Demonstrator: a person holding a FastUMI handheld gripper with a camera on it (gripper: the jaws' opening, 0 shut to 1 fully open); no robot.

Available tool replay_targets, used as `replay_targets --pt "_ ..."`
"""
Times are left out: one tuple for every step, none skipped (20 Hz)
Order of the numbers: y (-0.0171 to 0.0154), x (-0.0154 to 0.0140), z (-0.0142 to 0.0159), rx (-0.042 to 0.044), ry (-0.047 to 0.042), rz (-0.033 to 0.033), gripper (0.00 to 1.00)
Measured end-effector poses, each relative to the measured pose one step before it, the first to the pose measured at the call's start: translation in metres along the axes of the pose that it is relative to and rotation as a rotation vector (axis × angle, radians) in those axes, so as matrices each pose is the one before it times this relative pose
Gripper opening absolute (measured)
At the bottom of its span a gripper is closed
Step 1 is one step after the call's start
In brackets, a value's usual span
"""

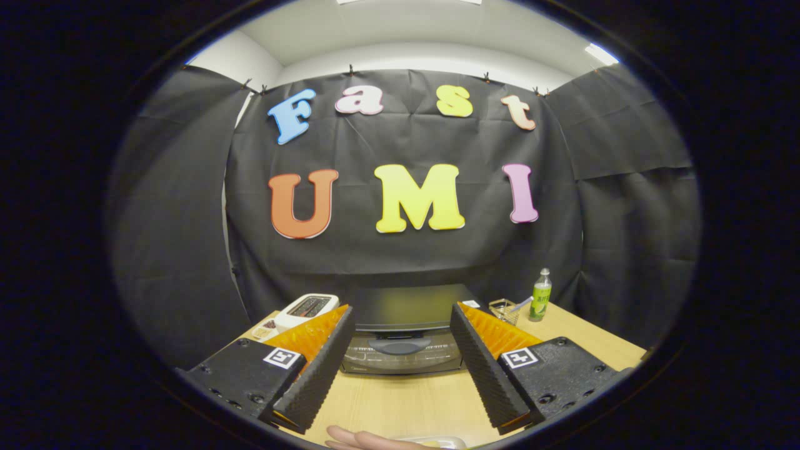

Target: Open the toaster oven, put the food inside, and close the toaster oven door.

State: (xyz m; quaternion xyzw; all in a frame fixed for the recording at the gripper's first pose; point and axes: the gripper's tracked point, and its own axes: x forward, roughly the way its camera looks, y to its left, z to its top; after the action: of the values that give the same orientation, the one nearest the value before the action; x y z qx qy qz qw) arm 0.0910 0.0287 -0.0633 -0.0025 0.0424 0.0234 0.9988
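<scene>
Two fingers of the tool (400,369) stand wide apart, holding nothing, with the closed toaster oven (403,331) just ahead; approaching too high risks missing its door handle (400,345).

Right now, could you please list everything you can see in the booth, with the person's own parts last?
Toaster oven: one, black, door shut, on the table beyond the claw's fingers.
Toaster: one, white, left of the oven.
Small dish: one, by the toaster; contents unclear.
Glass cup: one, clear, right of the oven.
Bottle: one, green, right of the cup.
Table: one, light wood.
Tray: one, pale, near edge, partly seen.
Hand: one, beside the tray.
Claw: one, fingers open, holding nothing.
</scene>
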Motion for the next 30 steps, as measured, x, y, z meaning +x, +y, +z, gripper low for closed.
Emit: replay_targets --pt "-0.00018 0.01355 -0.00940 0.00835 0.02272 0.00028 1.00" --pt "-0.00183 0.01339 -0.01140 0.01391 0.03097 -0.00655 1.00" --pt "-0.00123 0.01331 -0.00953 0.00372 0.02836 -0.00597 1.00" --pt "-0.00073 0.01320 -0.00687 -0.00687 0.01778 -0.00021 1.00" --pt "-0.00189 0.01233 -0.00685 -0.00508 0.01993 -0.01098 1.00" --pt "-0.00131 0.01060 -0.00720 -0.00252 0.01660 -0.00661 1.00" --pt "-0.00083 0.01090 -0.00658 -0.00316 0.01806 -0.00512 1.00" --pt "-0.00103 0.00901 -0.00607 -0.00301 0.01416 -0.00940 1.00" --pt "0.00165 0.00901 -0.00380 -0.00796 0.00850 -0.00272 1.00" --pt "0.00238 0.00942 -0.00457 -0.00962 0.00989 0.00050 1.00" --pt "0.00043 0.00963 -0.00520 -0.01847 0.01616 -0.00317 1.00" --pt "-0.00140 0.00818 -0.00517 -0.01491 0.01379 -0.01334 1.00" --pt "-0.00185 0.00527 -0.00323 -0.01434 0.00734 -0.01612 1.00" --pt "-0.00237 0.00339 0.00106 -0.00900 -0.01121 -0.02145 1.00" --pt "-0.00119 0.00451 -0.00087 -0.00519 -0.00504 -0.00798 1.00" --pt "0.00438 0.00292 -0.00254 0.00858 0.00107 0.02098 1.00" --pt "0.00226 0.00206 0.00255 0.01823 -0.01109 0.01248 1.00" --pt "0.00142 0.00315 -0.00167 0.00126 0.00282 0.01411 0.99" --pt "0.00043 0.00086 0.00186 0.00061 -0.00275 0.01108 0.99" --pt "0.00086 0.00251 -0.00001 0.00401 0.00371 0.01058 1.00" --pt "0.00118 0.00236 0.00028 -0.00499 0.00982 0.00978 1.00" --pt "0.00170 0.00294 0.00015 -0.01715 0.00746 0.01393 1.00" --pt "0.00136 0.00238 0.00137 -0.00080 0.00380 0.01154 1.00" --pt "-0.00036 0.00125 -0.00178 0.00510 0.01411 0.01149 1.00" --pt "-0.00017 0.00211 0.00093 0.00632 0.00164 0.00447 1.00" --pt "-0.00091 -0.00388 -0.00252 -0.00532 0.01434 0.00301 1.00" --pt "-0.00057 -0.00130 0.00102 0.01441 -0.01904 0.00201 1.00" --pt "0.00087 -0.00141 -0.00158 0.01032 -0.01051 -0.00068 1.00" --pt "0.00069 -0.00511 -0.00132 -0.01619 -0.00891 -0.00079 1.00" --pt "0.00006 -0.00470 -0.00253 -0.01433 -0.00681 0.00032 1.00"
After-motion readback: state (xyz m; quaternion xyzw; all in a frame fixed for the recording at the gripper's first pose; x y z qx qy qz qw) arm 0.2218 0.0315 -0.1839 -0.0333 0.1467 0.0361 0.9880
